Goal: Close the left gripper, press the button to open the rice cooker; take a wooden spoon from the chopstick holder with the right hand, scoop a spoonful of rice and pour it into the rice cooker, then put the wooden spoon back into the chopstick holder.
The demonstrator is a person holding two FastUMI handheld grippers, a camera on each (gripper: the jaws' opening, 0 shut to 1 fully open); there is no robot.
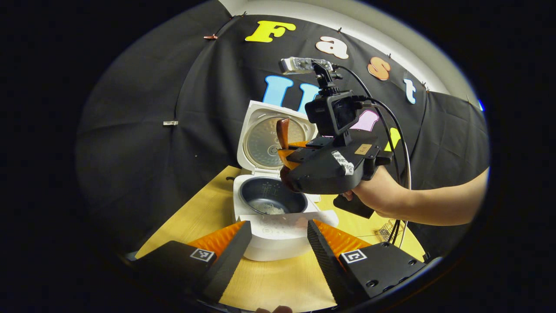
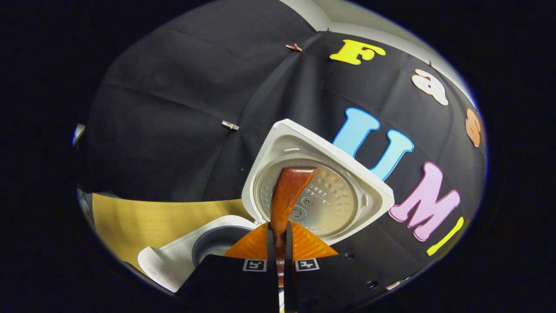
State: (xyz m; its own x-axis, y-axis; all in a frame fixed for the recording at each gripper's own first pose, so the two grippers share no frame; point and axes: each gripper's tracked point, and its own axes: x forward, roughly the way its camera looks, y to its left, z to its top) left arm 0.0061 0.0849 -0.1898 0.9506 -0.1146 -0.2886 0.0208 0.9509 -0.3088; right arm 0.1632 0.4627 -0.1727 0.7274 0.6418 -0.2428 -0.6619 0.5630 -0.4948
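The desk (image 1: 191,217) is of light wood, and on it stands the white rice cooker (image 1: 273,234) with its lid (image 1: 271,134) thrown up, almost upright, so that the round metal inner plate faces the front. The dark inner pot (image 1: 271,200) is open to the top, and a small heap of white rice (image 1: 271,209) lies on its bottom.

The right gripper (image 1: 287,150) is held by a hand (image 1: 378,193) above the pot, in front of the lid. Its jaws are pressed on the wooden spoon (image 2: 286,195), pinching the red-brown handle between them; in the right gripper view the wood rises straight up from the jaws across the lid's plate. In the left gripper view the spoon's bowl hangs below that gripper, dark and partly hidden.

The left gripper (image 1: 278,239) is low over the desk before the cooker's front. Its jaws are spread wide and hold nothing; the cooker's front shows between them.
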